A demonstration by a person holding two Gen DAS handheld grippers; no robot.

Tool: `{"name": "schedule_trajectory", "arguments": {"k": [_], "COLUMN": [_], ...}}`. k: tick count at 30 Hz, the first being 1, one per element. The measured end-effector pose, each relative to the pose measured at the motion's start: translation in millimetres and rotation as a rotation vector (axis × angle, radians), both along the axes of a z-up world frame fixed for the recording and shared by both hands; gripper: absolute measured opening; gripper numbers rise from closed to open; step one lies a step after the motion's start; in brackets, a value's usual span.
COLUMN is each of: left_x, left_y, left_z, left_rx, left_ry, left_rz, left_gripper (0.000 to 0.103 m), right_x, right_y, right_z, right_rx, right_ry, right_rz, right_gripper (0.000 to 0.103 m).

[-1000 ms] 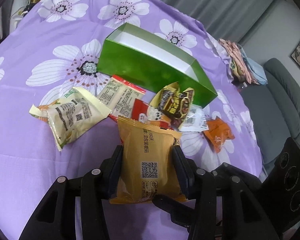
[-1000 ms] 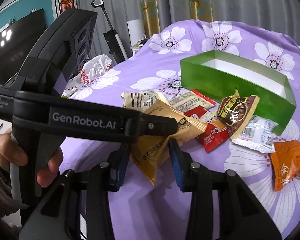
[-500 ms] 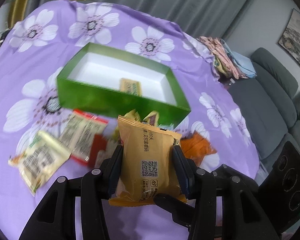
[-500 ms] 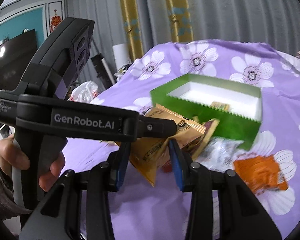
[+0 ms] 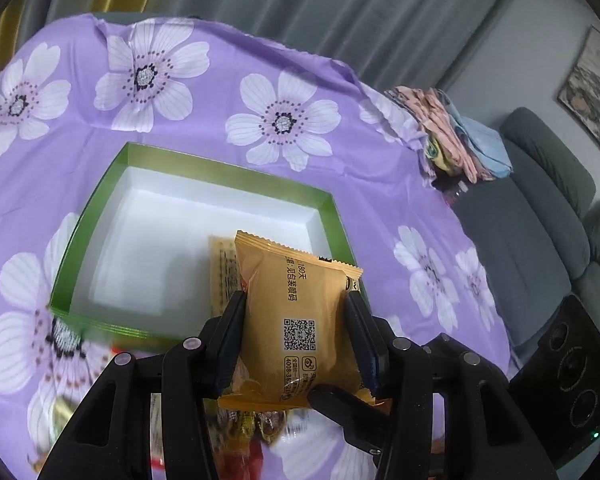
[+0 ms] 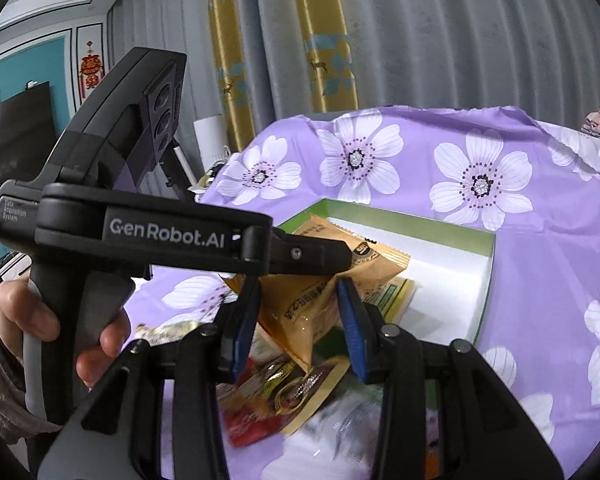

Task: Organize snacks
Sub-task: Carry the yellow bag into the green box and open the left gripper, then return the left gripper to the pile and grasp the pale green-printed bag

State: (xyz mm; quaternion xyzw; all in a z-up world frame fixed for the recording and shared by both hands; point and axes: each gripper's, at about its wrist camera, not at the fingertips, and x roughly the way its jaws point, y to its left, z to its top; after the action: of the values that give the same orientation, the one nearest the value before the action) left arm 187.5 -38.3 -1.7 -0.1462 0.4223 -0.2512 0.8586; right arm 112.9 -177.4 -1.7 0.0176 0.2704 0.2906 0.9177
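An orange snack packet (image 5: pixel 292 280) with a QR code hangs over the near right part of the green box (image 5: pixel 204 168), white inside. My left gripper (image 5: pixel 296 308) is shut on the packet's sides. In the right wrist view my right gripper (image 6: pixel 298 296) has its blue pads on the lower corner of the same packet (image 6: pixel 300 312), while the left gripper (image 6: pixel 332 264) crosses in front, held by a hand (image 6: pixel 24 320). A flat yellow packet (image 5: pixel 220 264) lies in the box (image 6: pixel 420 228), partly hidden.
Loose snack packets (image 6: pixel 284 392) lie on the purple flowered tablecloth (image 5: pixel 100 128) just before the box's near wall. Folded clothes (image 5: pixel 456 136) sit at the table's far right edge, a grey sofa (image 5: pixel 540 208) beyond. Curtains hang behind, a dark screen (image 6: pixel 12 128) at left.
Both grippers have carried the orange packet up and forward, from above the snack pile to over the box. The box's inside and the yellow packet in it now show.
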Motion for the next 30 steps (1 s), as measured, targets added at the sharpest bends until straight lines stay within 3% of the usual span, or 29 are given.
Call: {"name": "schedule_trajectory", "arguments": {"k": [9, 15, 16, 18, 20, 26, 30], "left_x": [43, 51, 52, 52, 48, 17, -18], "left_y": [0, 3, 5, 10, 19, 46, 66], "left_z": [-35, -51, -52, -50, -42, -21, -16], "left_rx": [-0.011, -0.012, -0.017, -0.027, -0.039, -0.048, -0.054], "left_ry": [0.09, 0.117, 0.121, 0.12, 0.097, 0.026, -0.014], "left_rz": [0.028, 0.068, 0.081, 0.105, 0.131, 0.16, 0.224], "left_gripper": [0.049, 0.05, 0.051, 0.063, 0.084, 0.092, 0.092], "right_x": [44, 55, 54, 52, 47, 16, -8], "right_y": [6, 10, 9, 4, -7, -42, -60], "right_z": [-21, -35, -36, -36, -32, -21, -20], "right_rx": [-0.044, -0.058, -0.056, -0.04, -0.011, 0.059, 0.117], "right_ry": [0.078, 0.121, 0.124, 0.123, 0.123, 0.104, 0.116], "right_rz": [-0.01, -0.044, -0.053, -0.078, -0.099, -0.152, -0.193], "right_gripper": [0.041, 0.046, 0.052, 0.061, 0.062, 0.074, 0.077]}}
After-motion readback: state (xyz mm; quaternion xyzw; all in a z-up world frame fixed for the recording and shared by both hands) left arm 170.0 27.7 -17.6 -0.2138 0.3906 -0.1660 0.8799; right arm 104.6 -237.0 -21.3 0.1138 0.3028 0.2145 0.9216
